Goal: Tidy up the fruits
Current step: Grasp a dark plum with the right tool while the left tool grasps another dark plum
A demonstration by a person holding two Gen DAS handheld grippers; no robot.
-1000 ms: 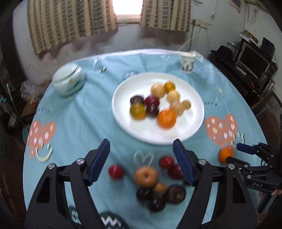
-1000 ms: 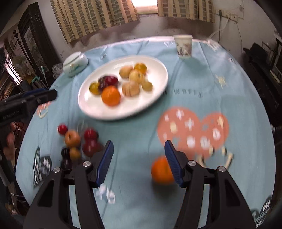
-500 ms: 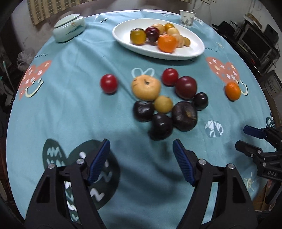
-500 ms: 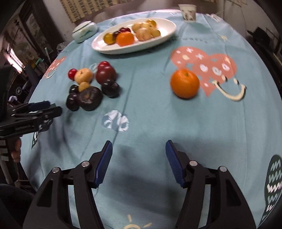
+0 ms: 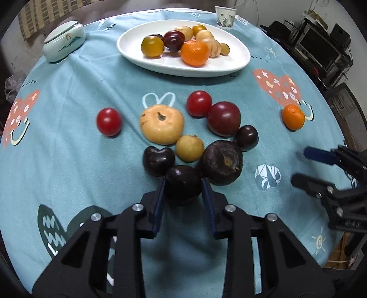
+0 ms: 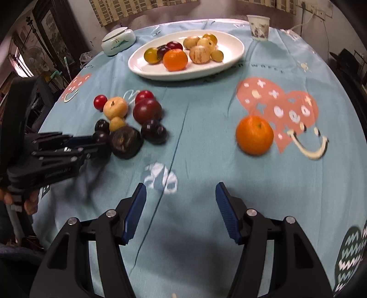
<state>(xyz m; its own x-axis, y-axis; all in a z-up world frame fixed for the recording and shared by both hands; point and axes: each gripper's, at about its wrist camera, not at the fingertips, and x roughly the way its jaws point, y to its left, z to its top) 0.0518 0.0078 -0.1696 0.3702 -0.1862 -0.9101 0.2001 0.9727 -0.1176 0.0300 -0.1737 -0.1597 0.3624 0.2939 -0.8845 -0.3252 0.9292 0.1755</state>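
- Left wrist view: the left gripper is seen with its jaws just closed narrow, and a dark purple round plum is pinched between the blue pads; the plum sits at the near edge of a cluster of loose fruit on the teal printed tablecloth.
- Just beyond the held plum a second dark plum, a small yellow round fruit and a large dark purple fruit with a stem scar are packed close together, some touching; behind them a pale orange flattened fruit, two red tomatoes, a dark red plum and a small dark plum are laid out.
- A white oval plate is set farther back, loaded with mixed yellow, red and orange fruit; a pale green lidded ceramic jar is placed to its left and a paper cup behind it.
- Right wrist view: the right gripper is held above bare cloth with its jaws parted about halfway and nothing between them; a loose orange mandarin is seen ahead and to its right, well apart from the cluster, on the edge of a pink heart print.
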